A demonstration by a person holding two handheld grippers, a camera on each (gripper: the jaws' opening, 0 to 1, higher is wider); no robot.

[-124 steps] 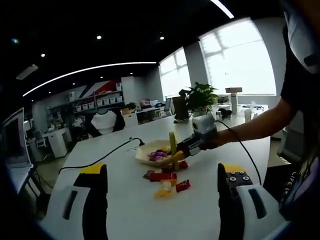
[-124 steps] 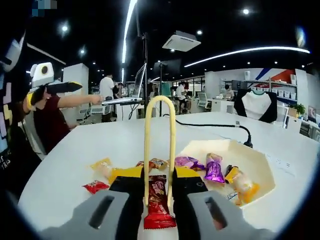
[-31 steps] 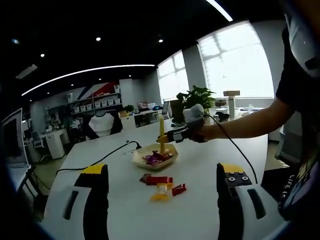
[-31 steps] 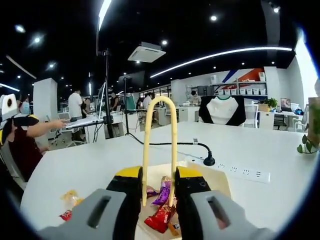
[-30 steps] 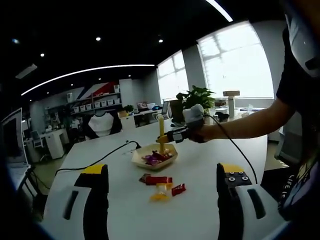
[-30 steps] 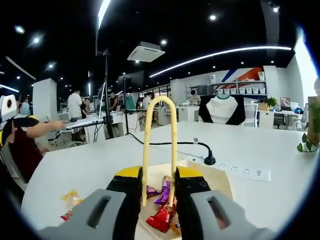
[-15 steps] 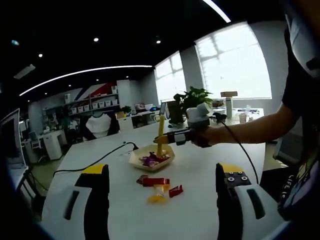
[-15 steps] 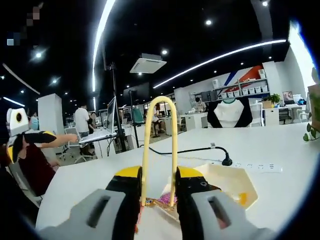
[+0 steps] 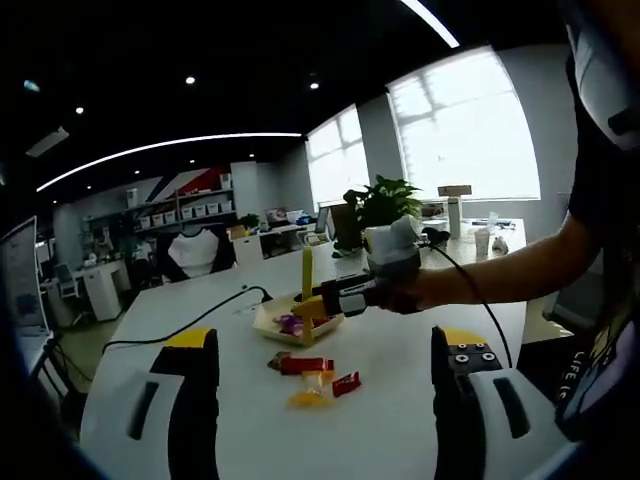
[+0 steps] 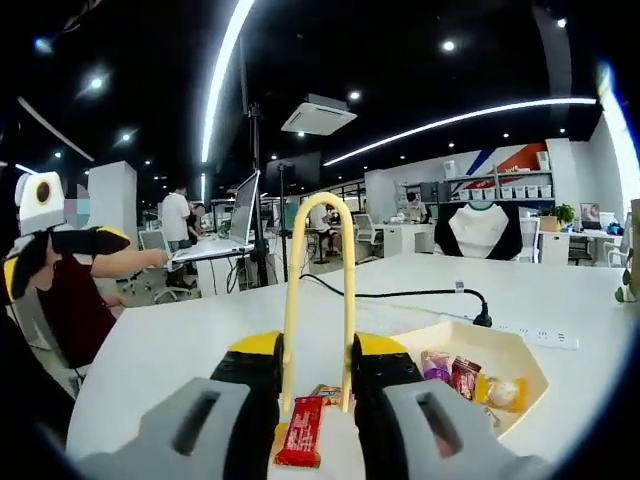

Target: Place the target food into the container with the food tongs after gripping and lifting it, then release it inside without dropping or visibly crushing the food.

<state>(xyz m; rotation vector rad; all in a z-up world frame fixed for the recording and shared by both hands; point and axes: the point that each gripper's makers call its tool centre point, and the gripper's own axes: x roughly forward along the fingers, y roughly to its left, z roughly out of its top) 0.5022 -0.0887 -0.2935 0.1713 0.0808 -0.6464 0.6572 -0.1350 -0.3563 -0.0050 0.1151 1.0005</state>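
Yellow food tongs (image 10: 319,290) stand upright between the jaws of my right gripper (image 10: 318,350), which is shut on them. Their tips are hidden behind the jaws, just above a red wrapped bar (image 10: 300,444) lying on the white table; I cannot tell whether they touch it. To the right is the pale tray (image 10: 512,356), holding several wrapped snacks (image 10: 464,378). In the left gripper view my left gripper (image 9: 325,400) is open and holds nothing. Beyond it a hand holds the right gripper (image 9: 385,285) with the tongs (image 9: 307,300) beside the tray (image 9: 265,322), above loose snacks (image 9: 300,365).
A black cable (image 10: 400,293) runs to a power strip (image 10: 550,338) behind the tray. A potted plant (image 9: 375,200) stands at the table's far end. The left gripper (image 10: 40,205) shows at the far left, held by a person. Desks and people fill the background.
The right gripper has swung with the tongs from over the tray back to the loose snacks on the table; the red snack they carried now lies in the tray. The left gripper has stayed put.
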